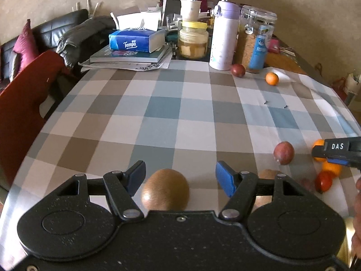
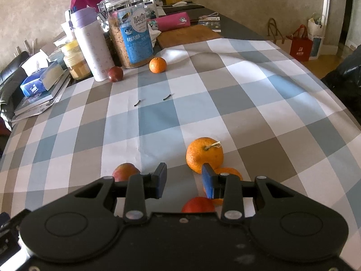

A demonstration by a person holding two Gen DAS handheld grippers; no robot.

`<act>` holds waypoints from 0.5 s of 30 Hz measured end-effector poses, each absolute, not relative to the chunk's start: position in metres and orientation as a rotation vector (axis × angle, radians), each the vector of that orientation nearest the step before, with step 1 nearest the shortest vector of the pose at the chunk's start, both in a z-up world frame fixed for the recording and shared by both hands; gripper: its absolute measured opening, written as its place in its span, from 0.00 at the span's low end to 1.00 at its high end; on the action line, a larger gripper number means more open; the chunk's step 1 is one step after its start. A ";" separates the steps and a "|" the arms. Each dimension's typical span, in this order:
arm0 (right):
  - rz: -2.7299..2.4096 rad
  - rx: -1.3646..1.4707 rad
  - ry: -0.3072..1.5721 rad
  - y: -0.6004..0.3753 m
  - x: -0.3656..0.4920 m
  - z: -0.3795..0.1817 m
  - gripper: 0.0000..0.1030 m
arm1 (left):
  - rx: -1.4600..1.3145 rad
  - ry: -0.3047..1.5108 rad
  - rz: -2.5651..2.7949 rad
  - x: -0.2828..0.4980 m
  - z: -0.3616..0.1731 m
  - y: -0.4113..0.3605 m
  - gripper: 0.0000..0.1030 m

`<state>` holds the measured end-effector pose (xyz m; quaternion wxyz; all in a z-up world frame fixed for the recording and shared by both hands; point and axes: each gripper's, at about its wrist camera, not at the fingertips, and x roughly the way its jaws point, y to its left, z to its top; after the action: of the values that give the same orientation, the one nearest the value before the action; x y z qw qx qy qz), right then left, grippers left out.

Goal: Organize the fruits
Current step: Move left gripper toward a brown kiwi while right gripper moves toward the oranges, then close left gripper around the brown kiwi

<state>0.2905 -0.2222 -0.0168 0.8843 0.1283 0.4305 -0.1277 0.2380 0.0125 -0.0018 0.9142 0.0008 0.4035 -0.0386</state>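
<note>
The left claw [image 1: 180,178] stands spread with a kiwi [image 1: 165,189] between its pads, neither pad touching it. Closing off-centre could, I judge, squirt the smooth oval fruit sideways along the cloth, perhaps into the second kiwi [image 1: 268,174] just beside it.

The right claw [image 2: 183,181] is narrowly parted and pinches nothing. Its right pad sits just in front of a large mandarin [image 2: 204,155], and a red fruit [image 2: 198,204] lies below the gap. A careless push here could scatter this near-edge cluster, which includes a reddish plum [image 2: 125,172], and round fruit rolls freely.

Two more fruits, a dark plum [image 2: 115,74] and a small mandarin [image 2: 158,65], wait near the far edge of the worktop [image 2: 248,103] against a clear jar [image 2: 130,29].

The checked cloth bulges there, so fruit may wander. The far edge is crowded with bottles, tissues and books; a dark sofa stands beyond.
</note>
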 end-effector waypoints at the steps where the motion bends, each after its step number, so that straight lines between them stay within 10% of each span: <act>1: -0.265 0.266 0.898 -0.222 0.291 -0.017 0.36 | 0.003 0.835 -0.082 0.238 -0.002 0.015 0.68; 15: -0.251 0.272 0.914 -0.221 0.291 -0.019 0.36 | 0.014 0.943 -0.100 0.247 -0.036 0.022 0.68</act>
<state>0.2908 -0.2205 -0.0193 0.8809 0.1305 0.4387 -0.1205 0.2466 0.0224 -0.0356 0.8897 0.0069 0.4540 -0.0481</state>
